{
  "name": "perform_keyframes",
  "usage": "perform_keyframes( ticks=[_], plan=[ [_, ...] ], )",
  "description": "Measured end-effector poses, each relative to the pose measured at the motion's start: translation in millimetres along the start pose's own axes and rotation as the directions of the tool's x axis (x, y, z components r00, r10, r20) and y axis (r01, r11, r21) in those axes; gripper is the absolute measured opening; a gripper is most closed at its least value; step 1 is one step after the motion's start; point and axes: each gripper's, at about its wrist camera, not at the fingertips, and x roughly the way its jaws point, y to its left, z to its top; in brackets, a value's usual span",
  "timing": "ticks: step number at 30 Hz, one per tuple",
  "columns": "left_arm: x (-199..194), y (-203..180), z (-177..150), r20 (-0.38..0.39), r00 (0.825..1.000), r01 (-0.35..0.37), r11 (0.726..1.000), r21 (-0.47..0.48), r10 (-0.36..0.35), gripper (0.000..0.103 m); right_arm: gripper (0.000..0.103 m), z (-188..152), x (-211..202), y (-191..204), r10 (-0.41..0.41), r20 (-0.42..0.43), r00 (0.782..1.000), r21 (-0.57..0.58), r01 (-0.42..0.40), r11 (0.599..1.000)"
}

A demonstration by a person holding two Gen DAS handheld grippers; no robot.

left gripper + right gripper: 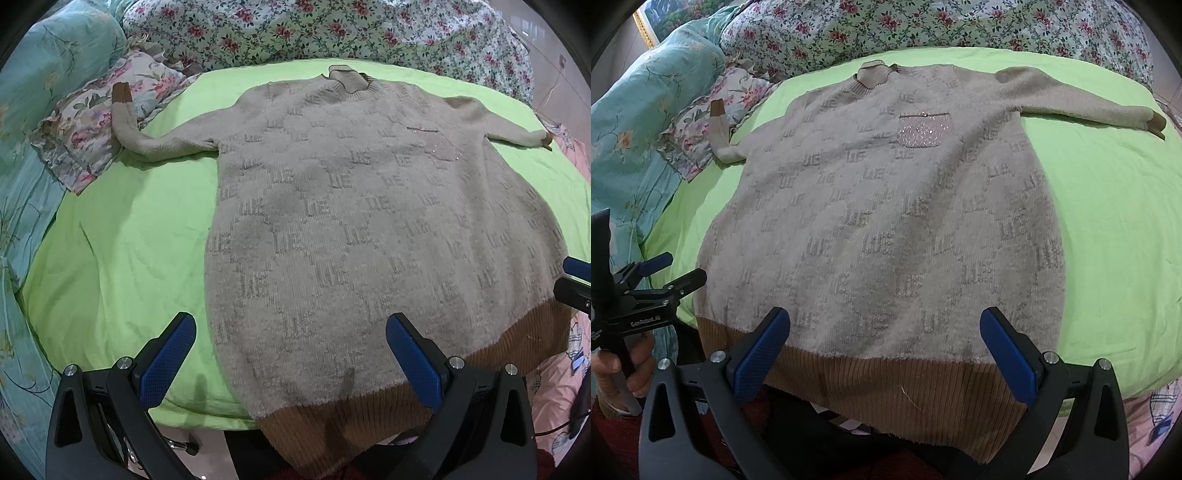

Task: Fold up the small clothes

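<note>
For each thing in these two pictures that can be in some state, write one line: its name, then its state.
sweater: spread flat, front up, unfolded, brown hem hanging over the near edge
left sleeve: stretched out, cuff bent up onto the floral pillow
right sleeve: stretched out straight
collar: folded over
sequin pocket: closed
left tongs: open, empty
right tongs: open, empty

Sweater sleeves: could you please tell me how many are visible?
2. One sleeve bends up onto the floral pillow at left; the other stretches right across the green sheet.
</note>
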Motion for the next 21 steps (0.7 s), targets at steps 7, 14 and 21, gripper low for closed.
perform_keyframes(
  ticks=[7,14,21],
  plan=[
    [8.3,-0.6,9.2,-0.01,1.0,0.012,1.0,-0.004,-0.012,0.103,0.103,9.0,1.4,-9.2,0.073,0.017,0.997,0.054,-0.074,0.996],
    [20.1,-3.6,22.8,-0.008,1.0,0.024,1.0,0.006,-0.024,0.103,0.103,20.9,0.6,-34.4,0.044,0.05,0.998,0.092,-0.048,0.995],
    [35.9,1.0,48.1,-0.009,1.0,0.008,1.0,0.002,-0.008,0.103,0.103,43.3,-13.7,-110.5,-0.001,0.143,0.99,0.248,-0.035,0.968]
  ],
)
